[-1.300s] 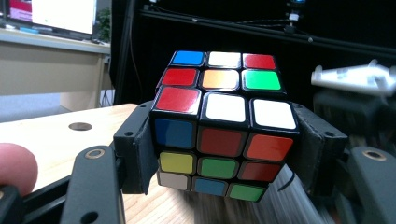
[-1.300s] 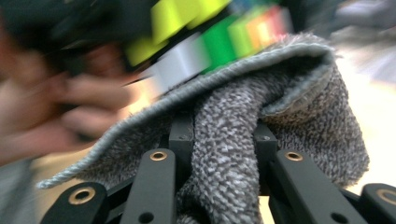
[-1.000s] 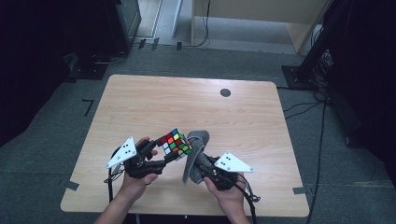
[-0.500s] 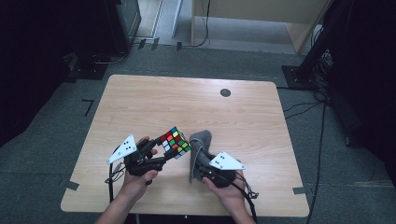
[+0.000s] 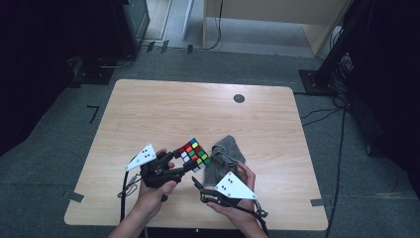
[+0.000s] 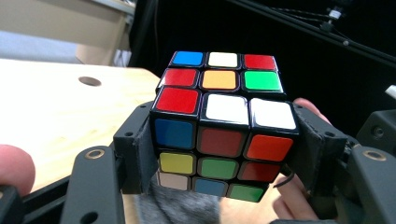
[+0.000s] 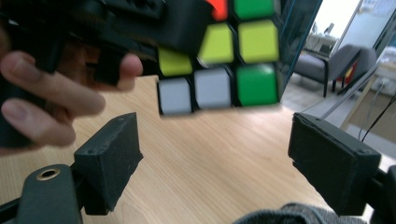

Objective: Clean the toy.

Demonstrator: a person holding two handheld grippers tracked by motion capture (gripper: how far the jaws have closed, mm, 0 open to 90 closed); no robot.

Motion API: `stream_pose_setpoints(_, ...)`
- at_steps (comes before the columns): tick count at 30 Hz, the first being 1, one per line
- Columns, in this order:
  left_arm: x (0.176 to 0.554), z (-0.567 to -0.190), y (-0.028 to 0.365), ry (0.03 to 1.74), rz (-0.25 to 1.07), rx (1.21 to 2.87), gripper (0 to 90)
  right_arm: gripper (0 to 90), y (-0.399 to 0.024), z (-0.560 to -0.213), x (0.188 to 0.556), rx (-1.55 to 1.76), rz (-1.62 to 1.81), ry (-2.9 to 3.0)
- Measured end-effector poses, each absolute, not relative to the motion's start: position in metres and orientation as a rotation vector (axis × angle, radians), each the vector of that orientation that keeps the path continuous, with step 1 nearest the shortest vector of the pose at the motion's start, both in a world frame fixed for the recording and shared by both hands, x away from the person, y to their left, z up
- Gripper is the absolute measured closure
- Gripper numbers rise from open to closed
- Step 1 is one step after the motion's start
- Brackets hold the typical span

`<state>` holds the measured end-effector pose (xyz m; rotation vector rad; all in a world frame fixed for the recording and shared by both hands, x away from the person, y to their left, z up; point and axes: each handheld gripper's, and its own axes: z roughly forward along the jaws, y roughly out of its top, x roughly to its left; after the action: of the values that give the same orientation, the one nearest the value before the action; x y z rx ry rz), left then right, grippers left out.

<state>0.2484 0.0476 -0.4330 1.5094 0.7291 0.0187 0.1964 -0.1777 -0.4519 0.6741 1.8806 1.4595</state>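
Right gripper (image 5: 196, 182) slid beneath cube (image 5: 194, 154), fingers blurred.

desk (image 5: 158, 114): light wood, round hole (image 5: 239, 98) near far edge
floor (image 5: 59, 124): grey carpet, tape marks
chair (image 7: 334, 63): grey, way off in the back

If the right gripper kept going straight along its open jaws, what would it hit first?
Probably the Rubik's cube held in the left gripper: it sits just ahead of and above the right gripper. Depth is unclear; it might pass underneath toward the table.
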Motion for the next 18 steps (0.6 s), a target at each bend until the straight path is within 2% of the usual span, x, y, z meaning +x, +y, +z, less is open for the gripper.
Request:
stream_pose_setpoints(3,0.245,-0.433,0.04,0.719,-0.007,1.533,33.9,19.6,-0.174,-0.454,0.195,0.664,1.388,1.853)
stream_pose_setpoints(5,0.243,-0.433,0.037,0.718,-0.023,1.545,33.9,24.5,-0.172,-0.455,0.192,0.653,1.362,1.818)
stream_pose_setpoints(6,0.243,-0.433,0.036,0.713,-0.023,1.55,33.8,29.9,-0.172,-0.455,0.191,0.649,1.354,1.798)
stream_pose_setpoints(10,0.247,-0.434,0.038,0.705,-0.043,1.548,33.5,34.2,-0.174,-0.454,0.189,0.649,1.336,1.784)
stream_pose_setpoints(11,0.247,-0.434,0.039,0.696,-0.025,1.551,32.4,34.2,-0.175,-0.453,0.189,0.647,1.333,1.791)
stream_pose_setpoints(15,0.25,-0.43,0.048,0.677,0.058,1.561,17.7,34.3,-0.179,-0.453,0.193,0.684,1.337,1.812)
stream_pose_setpoints(18,0.253,-0.43,0.059,0.642,0.162,1.584,15.1,34.2,-0.191,-0.451,0.2,0.745,1.364,1.831)
